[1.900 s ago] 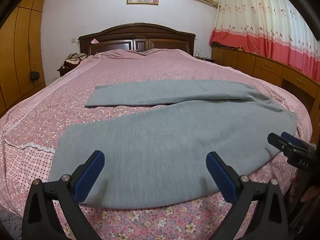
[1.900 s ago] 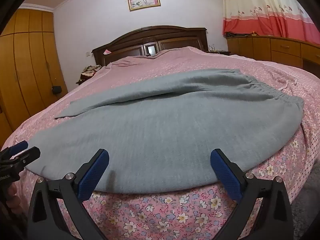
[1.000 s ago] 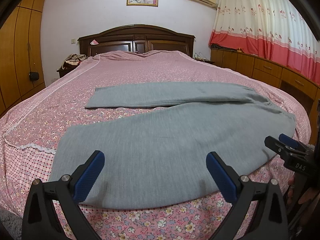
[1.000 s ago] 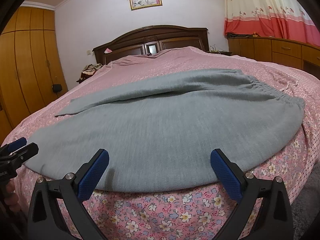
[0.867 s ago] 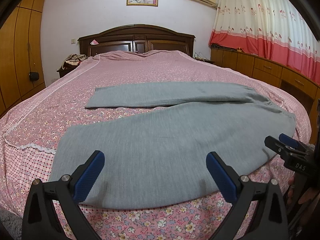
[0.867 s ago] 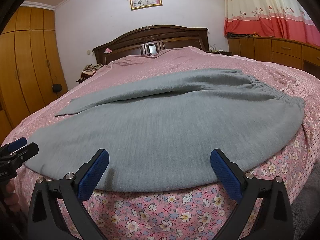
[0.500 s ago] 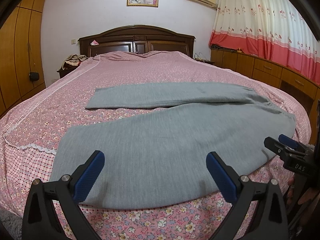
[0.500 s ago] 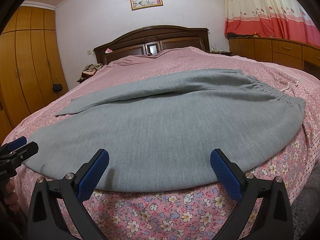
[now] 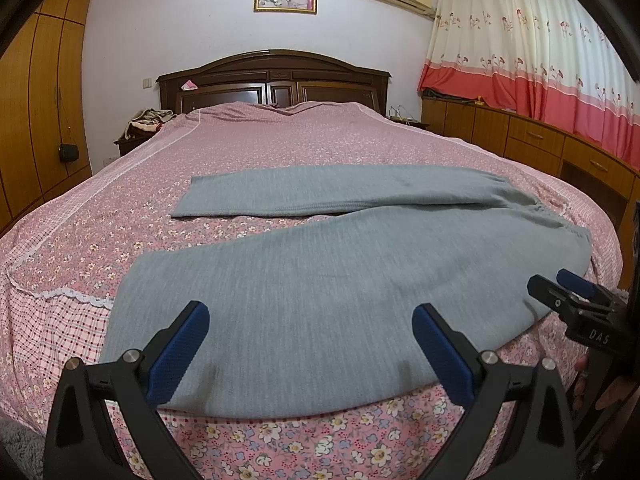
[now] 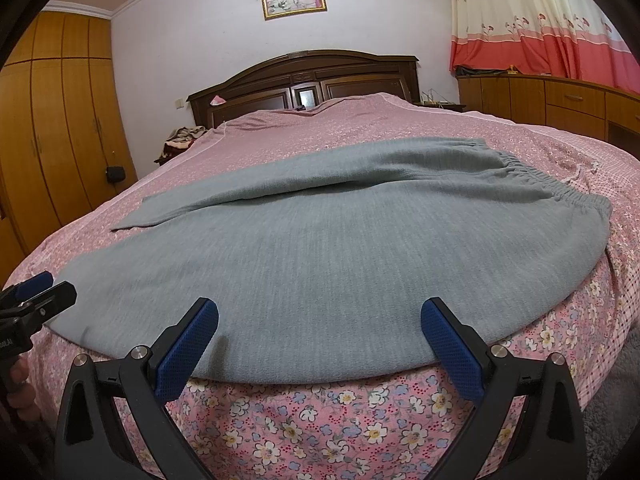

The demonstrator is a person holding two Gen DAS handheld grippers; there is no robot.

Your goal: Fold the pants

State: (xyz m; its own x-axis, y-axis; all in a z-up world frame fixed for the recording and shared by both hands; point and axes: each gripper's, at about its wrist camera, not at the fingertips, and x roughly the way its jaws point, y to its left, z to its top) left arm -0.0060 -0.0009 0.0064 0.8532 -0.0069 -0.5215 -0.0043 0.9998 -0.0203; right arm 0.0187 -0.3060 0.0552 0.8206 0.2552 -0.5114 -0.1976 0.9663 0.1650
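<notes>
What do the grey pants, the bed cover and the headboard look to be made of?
The grey pants look like a soft, matte knit, probably cotton jersey: fine vertical ribbing and a gathered elastic waistband. The pink floral bed cover seems a thin printed woven cotton with a white lace trim. The dark arched headboard appears to be glossy varnished wood, judging by its sheen and carved panels.

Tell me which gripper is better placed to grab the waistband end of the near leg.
Right. The right gripper hangs open at the pants' near edge, on the side of the waistband. The left gripper, also open, sits toward the cuff.
</notes>
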